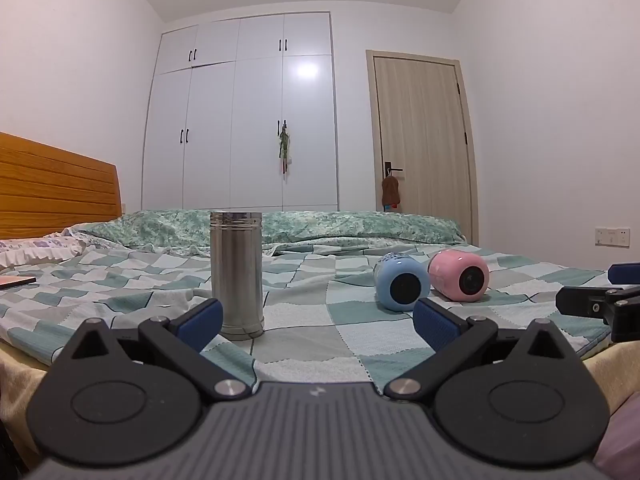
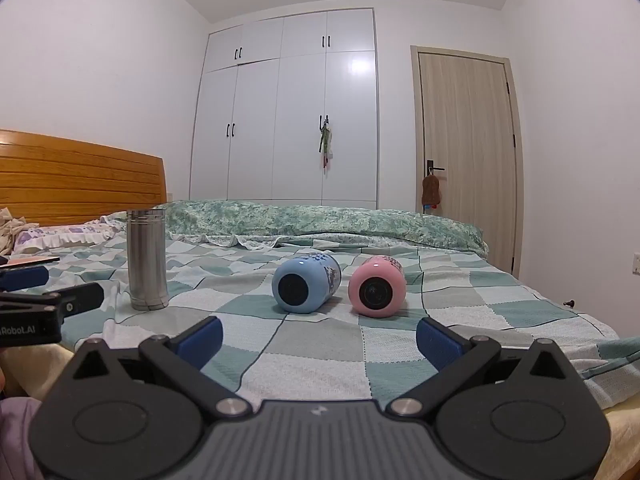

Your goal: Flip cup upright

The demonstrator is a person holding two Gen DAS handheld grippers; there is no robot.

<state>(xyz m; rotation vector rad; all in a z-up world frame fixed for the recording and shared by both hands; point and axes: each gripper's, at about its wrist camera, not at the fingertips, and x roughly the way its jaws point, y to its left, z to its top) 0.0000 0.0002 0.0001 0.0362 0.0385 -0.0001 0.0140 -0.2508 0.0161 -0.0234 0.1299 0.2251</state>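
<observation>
Two cups (image 2: 306, 284) beyond spread fingers (image 2: 438, 342)

We see a checkered bed (image 2: 320, 344) carrying an upright steel cup (image 2: 147, 258), a toppled blue cup (image 2: 305, 284) and pink cup (image 2: 377, 286) mid-bed.

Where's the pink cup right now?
The pink cup lies on its side on the checked bedspread, just right of the blue cup, ahead of the open right tool.

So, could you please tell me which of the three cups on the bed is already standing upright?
The steel cup; the blue cup and pink cup both lie on their sides.
</observation>
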